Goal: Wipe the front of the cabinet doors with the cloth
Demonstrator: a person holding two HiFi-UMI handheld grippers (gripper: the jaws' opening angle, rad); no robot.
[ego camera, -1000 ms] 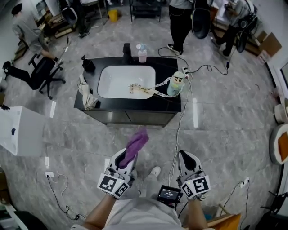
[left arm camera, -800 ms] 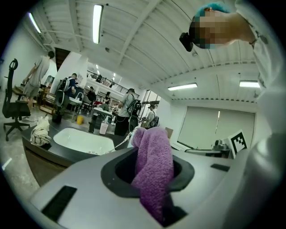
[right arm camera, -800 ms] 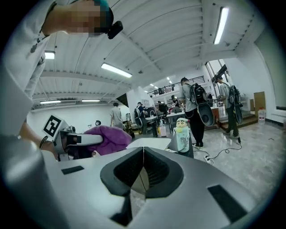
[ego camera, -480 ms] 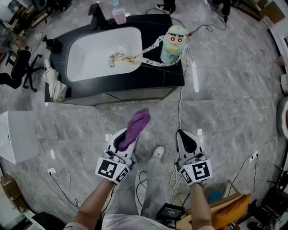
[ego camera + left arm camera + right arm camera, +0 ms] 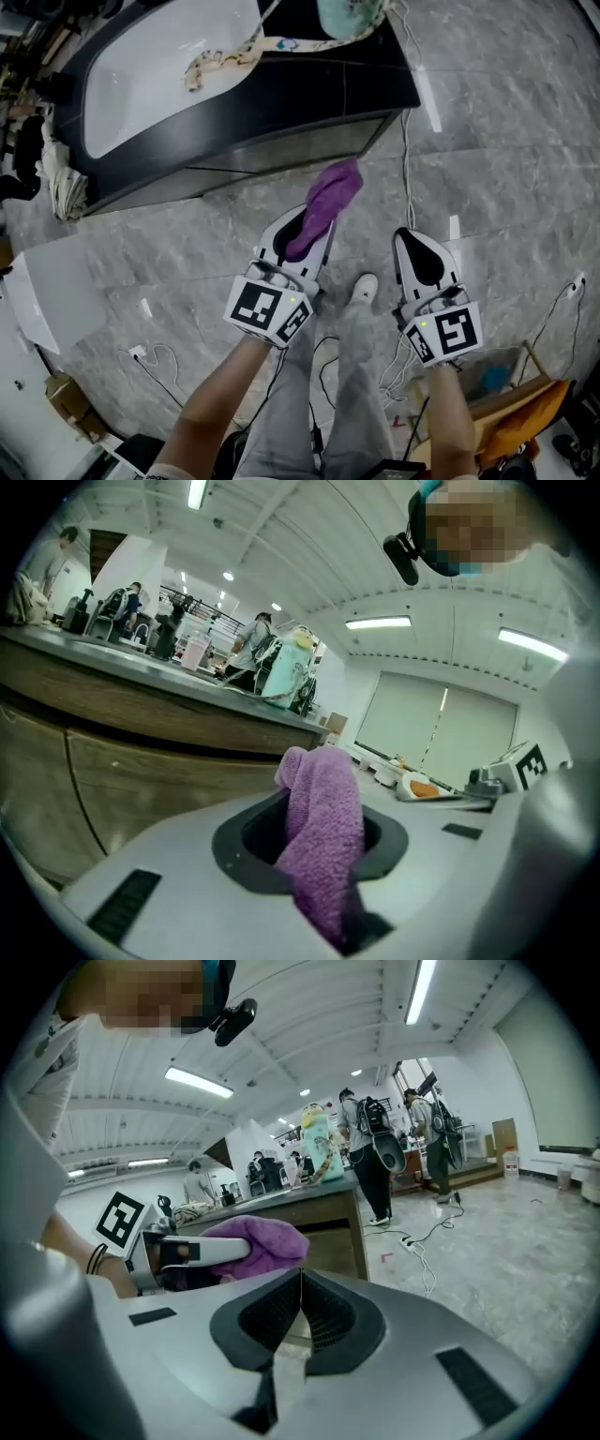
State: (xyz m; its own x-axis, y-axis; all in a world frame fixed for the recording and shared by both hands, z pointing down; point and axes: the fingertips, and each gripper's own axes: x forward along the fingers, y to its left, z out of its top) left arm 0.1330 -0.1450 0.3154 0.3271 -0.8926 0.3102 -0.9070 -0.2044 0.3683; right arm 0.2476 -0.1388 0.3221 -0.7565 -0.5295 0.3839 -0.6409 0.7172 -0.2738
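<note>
Down by the floor in front of the black counter (image 5: 380, 80), I have both tools out ahead of me. My left tool (image 5: 311, 223) is clamped on the purple cloth (image 5: 330, 199); in the left gripper view the cloth (image 5: 323, 841) is pinched deep between the jaws and bunches up out of them in a thick fold. Its free end points toward the cabinet doors (image 5: 272, 155) under the counter, close to them, and I see no contact with the fronts. From the left gripper view the doors (image 5: 141, 780) fill the left side, brown panels with a seam between them, beyond the cloth.

My right tool (image 5: 412, 240) sits beside the left one, a little apart, over grey marble floor (image 5: 506, 141). In the right gripper view its jaws are pressed together with nothing between them (image 5: 300, 1309). That same view catches the left tool and the cloth (image 5: 255, 1239) off to its left, with the cabinet doors (image 5: 335, 1232) behind.

Up on the counter, a white sink (image 5: 159, 66) holds a patterned strap (image 5: 234, 49). A pale rag (image 5: 62, 184) hangs at the counter's left end. A white cable (image 5: 407, 159) runs down the floor past the right corner, and my shoe (image 5: 364, 289) shows between the tools.
</note>
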